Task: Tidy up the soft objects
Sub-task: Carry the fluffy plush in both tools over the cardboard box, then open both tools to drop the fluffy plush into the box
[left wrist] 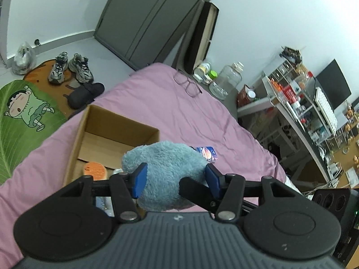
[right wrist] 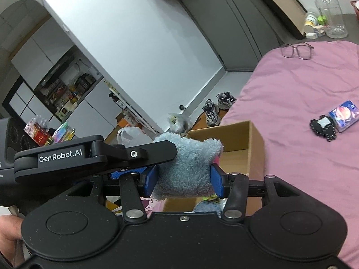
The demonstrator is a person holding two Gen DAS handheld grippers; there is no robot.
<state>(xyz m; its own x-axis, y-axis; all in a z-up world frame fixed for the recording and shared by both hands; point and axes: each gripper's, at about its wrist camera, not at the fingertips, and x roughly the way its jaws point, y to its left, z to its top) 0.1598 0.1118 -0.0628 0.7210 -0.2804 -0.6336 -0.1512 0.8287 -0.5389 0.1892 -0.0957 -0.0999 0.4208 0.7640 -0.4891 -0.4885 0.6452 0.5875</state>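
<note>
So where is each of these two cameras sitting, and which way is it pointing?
Left wrist: rides on the left gripper, looking along its blue pads clamping a blue plush toy over the cardboard box on the pink bedsheet.
Right wrist: rides on the right gripper, also clamping the toy; the left gripper crosses in, and the person's hand shows.
Shared: toy, box, eyeglasses, sneakers.

A lived-in bedroom at home: a bed (left wrist: 157,103) under a pink sheet, a grey wardrobe (left wrist: 143,18), sneakers (left wrist: 70,69) on a floor mat (left wrist: 18,112) with a cartoon print, eyeglasses (left wrist: 187,83) on the sheet, a crowded bench (left wrist: 289,114) with a monitor (left wrist: 334,83).
</note>
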